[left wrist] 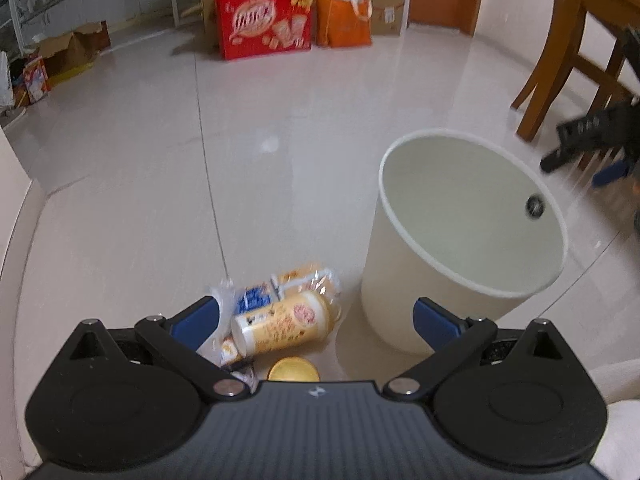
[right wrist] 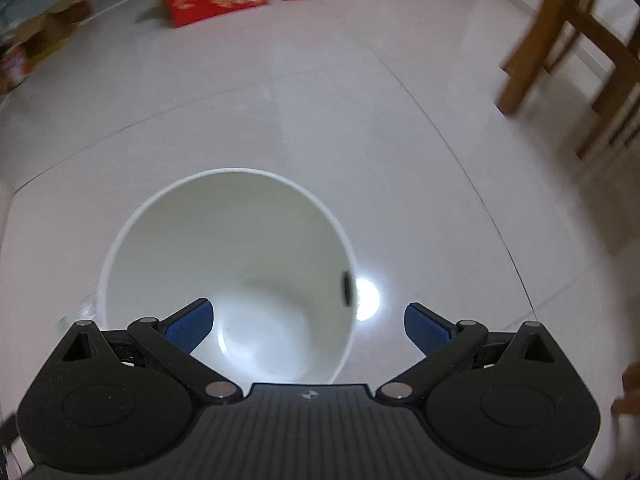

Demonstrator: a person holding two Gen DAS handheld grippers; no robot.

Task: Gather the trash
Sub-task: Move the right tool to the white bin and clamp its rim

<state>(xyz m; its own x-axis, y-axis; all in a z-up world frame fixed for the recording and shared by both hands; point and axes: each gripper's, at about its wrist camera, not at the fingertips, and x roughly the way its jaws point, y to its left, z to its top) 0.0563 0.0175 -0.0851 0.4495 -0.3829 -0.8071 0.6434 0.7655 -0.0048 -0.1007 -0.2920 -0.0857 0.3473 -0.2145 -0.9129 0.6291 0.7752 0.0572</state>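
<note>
Left wrist view. The left claw (left wrist: 316, 316) stands wide open, its two blue-padded fingers (left wrist: 192, 326) spread apart and holding nothing. Between the fingers, on the pale tiled floor (left wrist: 280, 128), lie three pieces of trash close together: one crinkled clear plastic wrapper with blue and orange print (left wrist: 280, 286), one cream-and-orange paper cup lying on its side (left wrist: 284, 326) just in front of the wrapper, and one round gold lid (left wrist: 293, 370) partly hidden by the claw body. The print on all three is too blurred to read. The left finger is just beside the wrapper; contact cannot be told. One white round plastic bin (left wrist: 468, 240) stands upright just right of the trash, with one small dark hole in its wall and no contents visible. The right claw (left wrist: 588, 148) shows blurred above the floor beyond the bin. Against the far wall stand one red printed carton (left wrist: 264, 24), its writing illegible, and one orange bag (left wrist: 344, 22). Wooden chair legs (left wrist: 560, 52) rise at the right.

Right wrist view. The right claw (right wrist: 309, 326) is wide open and empty, poised over the mouth of the white bin (right wrist: 180, 240), whose bare bottom is visible. Its left finger (right wrist: 188, 326) overlaps the bin opening; the right one lies outside the rim.
</note>
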